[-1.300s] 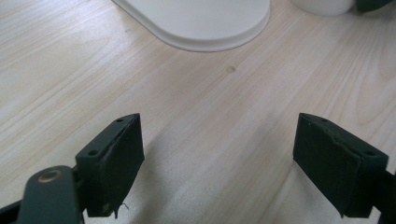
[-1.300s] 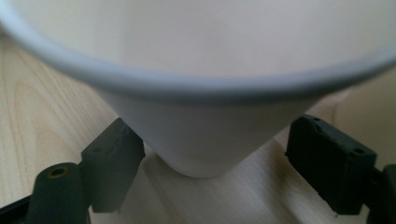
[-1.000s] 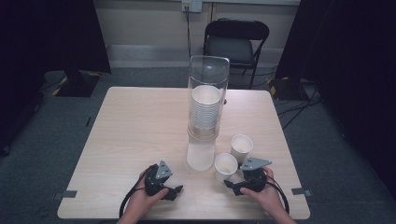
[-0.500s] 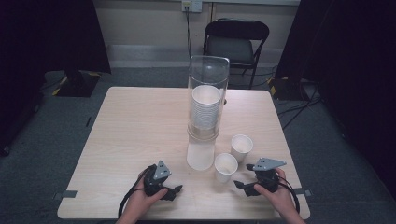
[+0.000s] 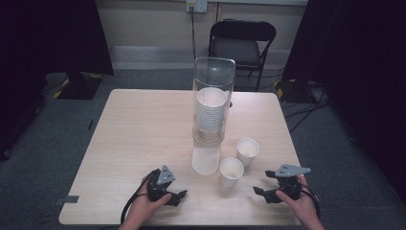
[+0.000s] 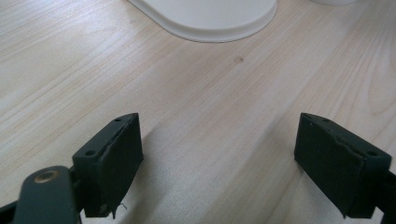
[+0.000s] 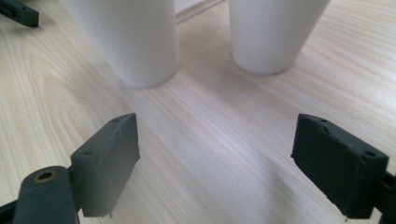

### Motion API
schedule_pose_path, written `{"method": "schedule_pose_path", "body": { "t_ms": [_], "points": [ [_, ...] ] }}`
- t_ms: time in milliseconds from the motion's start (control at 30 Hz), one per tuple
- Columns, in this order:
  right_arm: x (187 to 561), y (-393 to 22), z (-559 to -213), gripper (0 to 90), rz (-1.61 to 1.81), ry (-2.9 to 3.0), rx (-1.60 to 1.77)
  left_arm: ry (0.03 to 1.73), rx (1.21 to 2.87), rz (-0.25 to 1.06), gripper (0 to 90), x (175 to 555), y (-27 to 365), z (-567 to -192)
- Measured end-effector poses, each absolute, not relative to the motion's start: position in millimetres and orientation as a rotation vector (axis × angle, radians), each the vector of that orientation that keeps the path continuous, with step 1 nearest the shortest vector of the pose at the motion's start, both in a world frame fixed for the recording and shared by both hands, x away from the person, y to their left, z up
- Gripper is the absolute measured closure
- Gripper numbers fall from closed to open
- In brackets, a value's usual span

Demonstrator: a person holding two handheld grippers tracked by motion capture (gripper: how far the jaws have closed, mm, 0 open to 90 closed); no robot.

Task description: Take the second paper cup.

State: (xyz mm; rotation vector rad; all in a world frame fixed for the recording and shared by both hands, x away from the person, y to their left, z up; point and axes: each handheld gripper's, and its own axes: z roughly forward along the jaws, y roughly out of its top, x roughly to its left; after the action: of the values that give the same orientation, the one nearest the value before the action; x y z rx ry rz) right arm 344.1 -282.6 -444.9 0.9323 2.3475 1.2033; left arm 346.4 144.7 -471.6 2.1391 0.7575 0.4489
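Both sets of fingers spread wide, nothing between them, just bare bench (image 5: 143, 124) showing through the gap. Right gripper (image 5: 268, 192) low at the near right edge, aimed at two loose cups: near cup (image 5: 231, 171) and far cup (image 5: 247, 151), both upright, just beside each other, apart from the fingers. Left gripper (image 5: 177, 196) parked near the white base (image 5: 205, 160) of the dispenser (image 5: 213, 103), with a cup stack (image 5: 210, 112) inside its clear tube. Looks like a pause between cups, probably pulling or restacking. Next move likely needs the right one slid forward around the near cup, then a gentle squeeze. Both hands resting low, wrists at the bench edge.
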Motion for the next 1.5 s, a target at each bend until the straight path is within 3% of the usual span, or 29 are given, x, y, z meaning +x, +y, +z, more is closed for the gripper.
{"method": "schedule_pose_path", "body": {
  "t_ms": [600,1500],
  "points": [
    [336.8,-323.3,-444.3,14.3,1.219,2.274,1.006,0.757,2.14,0.449,14.8,346.4,144.8,-471.6],
    [337.3,-342.9,-459.1,14.5,1.114,2.286,1.043,0.757,2.141,0.449,14.9,346.4,144.8,-471.6]
  ]
}}
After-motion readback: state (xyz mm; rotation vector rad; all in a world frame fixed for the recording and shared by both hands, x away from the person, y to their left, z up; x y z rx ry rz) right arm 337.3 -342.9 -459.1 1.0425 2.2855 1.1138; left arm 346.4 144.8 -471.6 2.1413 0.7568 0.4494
